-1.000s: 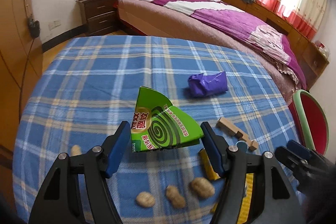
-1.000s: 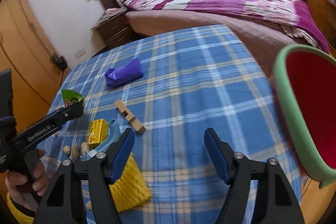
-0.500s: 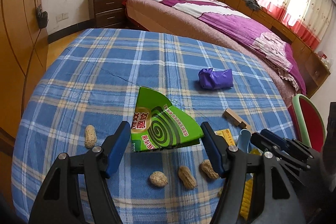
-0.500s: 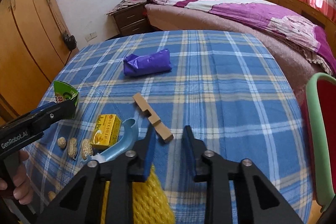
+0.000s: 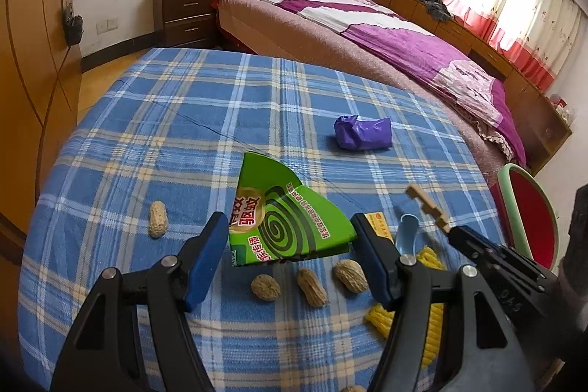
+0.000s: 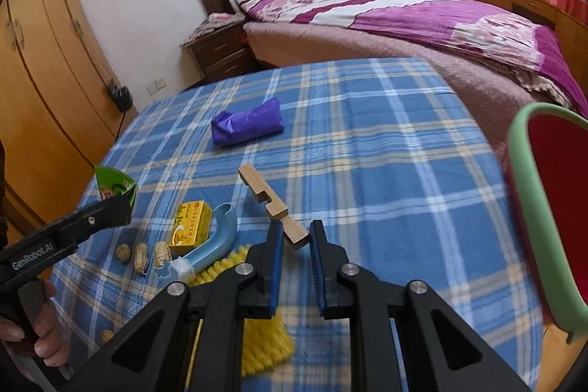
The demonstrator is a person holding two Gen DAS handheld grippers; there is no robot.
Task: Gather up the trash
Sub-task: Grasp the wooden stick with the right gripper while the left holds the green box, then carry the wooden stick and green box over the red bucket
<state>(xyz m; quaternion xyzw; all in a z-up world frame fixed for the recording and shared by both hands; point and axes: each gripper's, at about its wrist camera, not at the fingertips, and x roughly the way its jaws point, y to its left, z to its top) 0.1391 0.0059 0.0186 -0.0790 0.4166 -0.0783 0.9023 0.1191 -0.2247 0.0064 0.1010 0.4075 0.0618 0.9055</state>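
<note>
Blue pads line both pairs of jaws. The left gripper [image 5: 290, 245] has its jaws set wide apart yet pinching the green mosquito-coil box [image 5: 283, 223] flat between them, clear of the table [image 5: 147, 120]. The right gripper [image 6: 296, 245] has its jaws drawn close, nipping the near end of the notched wooden block [image 6: 273, 204]; the block's far end tilts up and away over the checked cloth.

Just below the left gripper, three peanuts [image 5: 312, 285] lie in a row on the cloth, and a fourth peanut [image 5: 158, 219] sits apart to the left. Under the right gripper lies a yellow foam net [image 6: 264, 344], with a light blue curved plastic piece [image 6: 217, 241] touching its upper edge. A small yellow carton [image 6: 191, 226] rests against that blue piece, just beside the peanuts.

Farther out, near the middle of the table, a crumpled purple bag [image 6: 248, 125] lies by itself, well apart from the other litter. At the table's right edge stands a red bin with a green rim [image 6: 522, 208], its mouth turned toward the cameras.

Beyond the table are a bed [image 5: 386, 39] under a purple cover, a dark wooden nightstand [image 5: 183, 13] and an orange wardrobe [image 6: 44, 79].
</note>
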